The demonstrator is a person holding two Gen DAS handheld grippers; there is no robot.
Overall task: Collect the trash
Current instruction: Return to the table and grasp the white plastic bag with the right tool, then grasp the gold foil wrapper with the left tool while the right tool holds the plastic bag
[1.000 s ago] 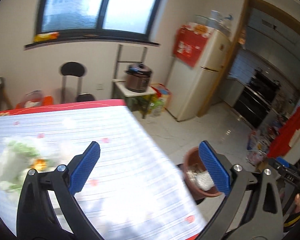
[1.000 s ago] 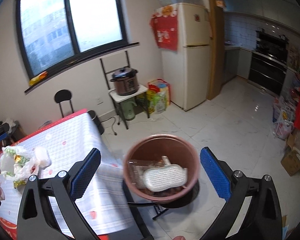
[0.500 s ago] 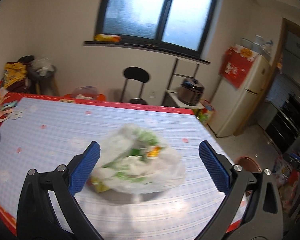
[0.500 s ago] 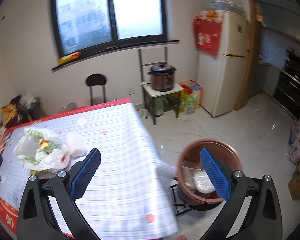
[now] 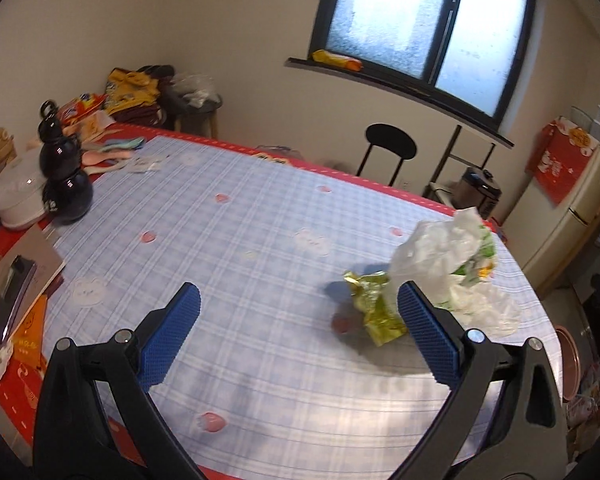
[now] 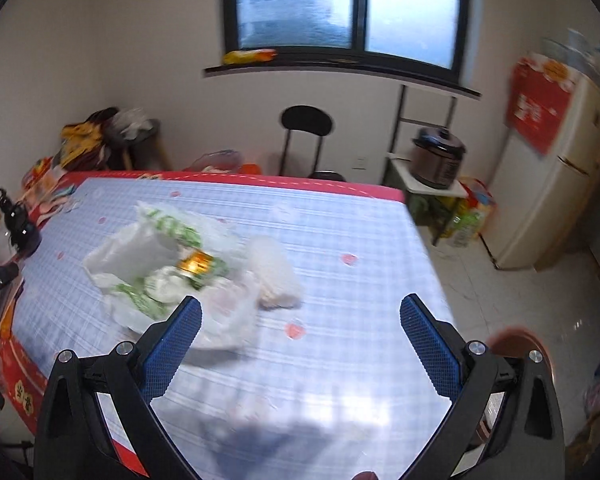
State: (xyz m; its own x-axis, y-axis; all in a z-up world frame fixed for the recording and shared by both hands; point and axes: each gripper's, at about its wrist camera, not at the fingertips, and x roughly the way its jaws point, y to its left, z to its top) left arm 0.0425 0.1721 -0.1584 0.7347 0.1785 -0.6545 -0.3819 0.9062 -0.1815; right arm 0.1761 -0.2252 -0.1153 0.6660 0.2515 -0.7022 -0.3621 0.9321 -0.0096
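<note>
Checked blue cloth covers the desk (image 5: 260,240), red border at edges. Left gripper (image 5: 298,336) & right gripper (image 6: 300,340) both spread wide, empty, above the cloth. 1 white plastic bag (image 5: 444,256) w/ 1 gold wrapper (image 5: 374,308) beside it, near desk's right edge; 1 brown bin (image 6: 520,342) off that edge.

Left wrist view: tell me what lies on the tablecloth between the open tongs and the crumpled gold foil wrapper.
Nothing: in the left wrist view, only bare blue checked tablecloth lies between the left tongs and the crumpled gold foil wrapper.
</note>
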